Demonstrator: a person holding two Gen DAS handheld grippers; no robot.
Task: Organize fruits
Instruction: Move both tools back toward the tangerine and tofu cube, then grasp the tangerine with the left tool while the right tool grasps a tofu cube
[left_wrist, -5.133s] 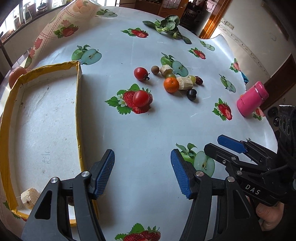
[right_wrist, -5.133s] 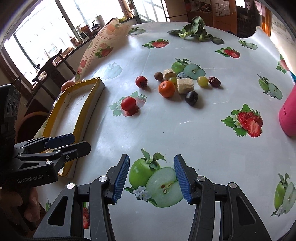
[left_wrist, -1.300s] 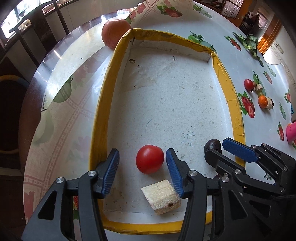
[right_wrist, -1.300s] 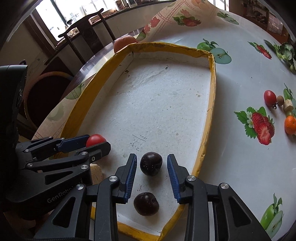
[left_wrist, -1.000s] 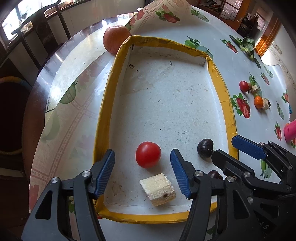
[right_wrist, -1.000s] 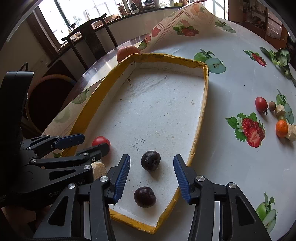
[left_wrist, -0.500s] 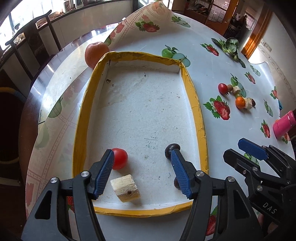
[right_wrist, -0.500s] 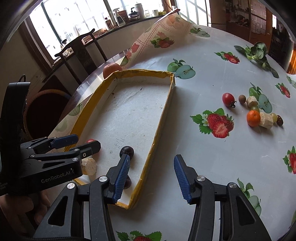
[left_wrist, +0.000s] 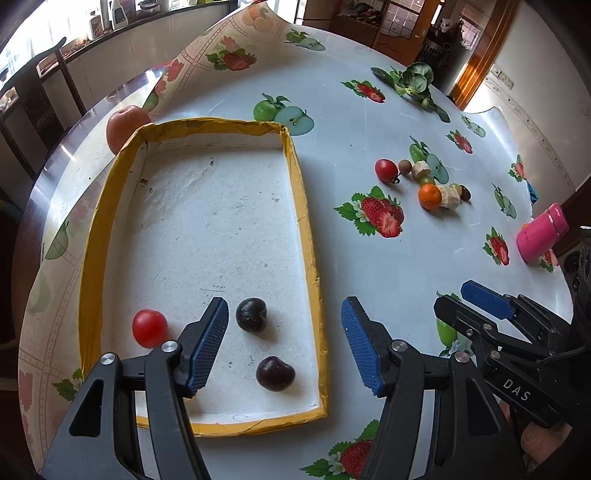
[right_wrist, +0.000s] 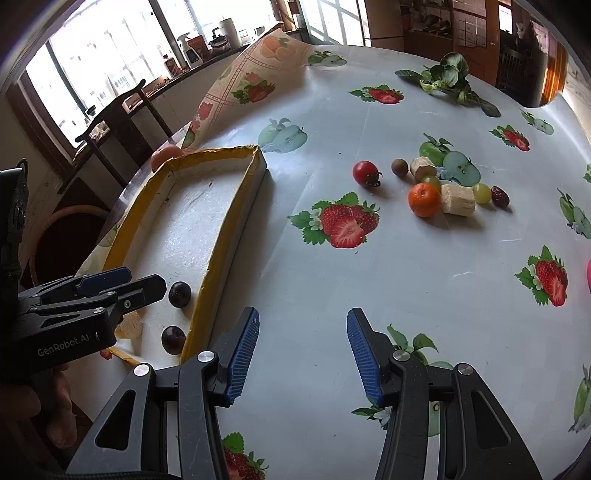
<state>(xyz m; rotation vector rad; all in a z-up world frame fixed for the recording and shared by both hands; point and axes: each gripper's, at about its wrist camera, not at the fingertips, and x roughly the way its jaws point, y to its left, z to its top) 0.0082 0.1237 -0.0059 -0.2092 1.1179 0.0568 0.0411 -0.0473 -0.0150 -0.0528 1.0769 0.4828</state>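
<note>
A yellow-rimmed white tray (left_wrist: 300, 206) (right_wrist: 236, 199) holds a red tomato (left_wrist: 149, 328) and two dark plums (left_wrist: 251, 314) (left_wrist: 275, 373), also seen in the right wrist view (right_wrist: 180, 294) (right_wrist: 173, 339). A pale cane piece (right_wrist: 129, 325) lies in the tray behind the left gripper. Loose fruit sits on the table: a red tomato (left_wrist: 386, 170) (right_wrist: 365, 172), an orange (left_wrist: 429, 196) (right_wrist: 424, 199), a cane piece (right_wrist: 458, 199), a green grape (right_wrist: 481, 193), a dark date (right_wrist: 499, 195). My left gripper (left_wrist: 284, 345) is open and empty above the tray's near right corner. My right gripper (right_wrist: 301, 354) is open and empty over the table.
A peach-coloured apple (left_wrist: 125, 123) sits behind the tray. A pink bottle (left_wrist: 541, 232) lies at the right. Leafy greens (right_wrist: 448, 79) lie at the far edge. The tablecloth's corner is folded up at the back left (right_wrist: 255, 70). A chair (right_wrist: 110, 129) stands beyond the table.
Both grippers let go of their fruit in the tray, the tomato and a plum. They have since pulled back and swung right, toward the loose fruit.
</note>
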